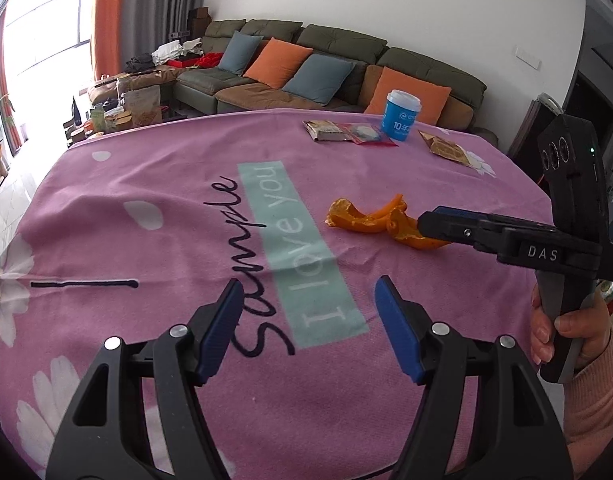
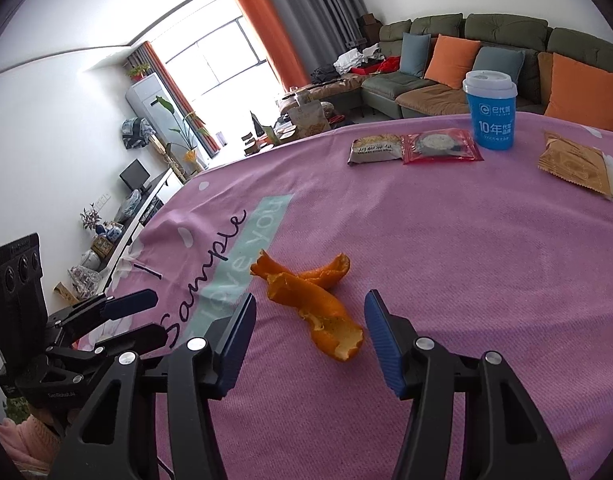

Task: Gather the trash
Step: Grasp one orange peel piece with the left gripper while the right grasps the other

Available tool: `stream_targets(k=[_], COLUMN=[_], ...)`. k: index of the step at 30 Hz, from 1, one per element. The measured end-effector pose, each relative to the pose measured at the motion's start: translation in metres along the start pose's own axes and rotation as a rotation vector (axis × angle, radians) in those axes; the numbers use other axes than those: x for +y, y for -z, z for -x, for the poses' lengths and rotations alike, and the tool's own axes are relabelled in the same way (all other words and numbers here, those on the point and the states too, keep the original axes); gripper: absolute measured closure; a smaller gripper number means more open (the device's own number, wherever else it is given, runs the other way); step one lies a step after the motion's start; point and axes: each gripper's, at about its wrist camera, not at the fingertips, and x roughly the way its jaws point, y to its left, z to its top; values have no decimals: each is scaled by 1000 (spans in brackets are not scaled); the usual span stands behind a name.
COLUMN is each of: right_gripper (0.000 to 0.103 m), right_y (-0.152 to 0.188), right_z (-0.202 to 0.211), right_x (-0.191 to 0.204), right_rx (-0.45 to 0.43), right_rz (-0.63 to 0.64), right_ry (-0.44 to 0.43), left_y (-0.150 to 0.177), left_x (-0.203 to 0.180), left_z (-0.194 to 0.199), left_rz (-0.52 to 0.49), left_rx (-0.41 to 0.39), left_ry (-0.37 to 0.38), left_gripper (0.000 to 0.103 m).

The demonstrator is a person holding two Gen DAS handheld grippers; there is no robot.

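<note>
Curled pieces of orange peel [image 2: 314, 304] lie on the pink tablecloth [image 2: 466, 260]. My right gripper [image 2: 310, 294] stands open around the near end of the peel, its blue pads clear of it on both sides. In the left wrist view the peel [image 1: 366, 220] sits right of centre, with the right gripper [image 1: 426, 224] reaching in from the right to its edge. My left gripper [image 1: 309, 280] is open and empty over the cloth's lettering, short of the peel. The right wrist view shows the left gripper [image 2: 160, 315] at the lower left.
At the table's far side stand a blue lidded paper cup [image 2: 491, 112], a grey snack packet [image 2: 374, 150], a red packet [image 2: 440, 146] and a brown packet [image 2: 572, 166]. A green sofa [image 1: 346, 52] lies beyond. A hand [image 1: 566, 332] in a pink sleeve holds the right gripper.
</note>
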Motion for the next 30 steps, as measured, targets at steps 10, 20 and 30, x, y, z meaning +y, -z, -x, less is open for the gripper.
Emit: stream_targets(k=[10, 20, 30], right_gripper=[82, 88, 88], right_y=[3, 2, 1], right_z=[-9, 8, 11], right_x=[-2, -27, -35], right_rx=[54, 18, 5], right_rz=[10, -53, -83], right_ry=[17, 6, -16], left_y=[-28, -54, -61], left_x=[-7, -19, -27], left_z=[-44, -80, -104], left_rz=[-22, -65, -90], left_rx=[70, 111, 163], left_ry=[8, 38, 87], left_gripper=[43, 52, 63])
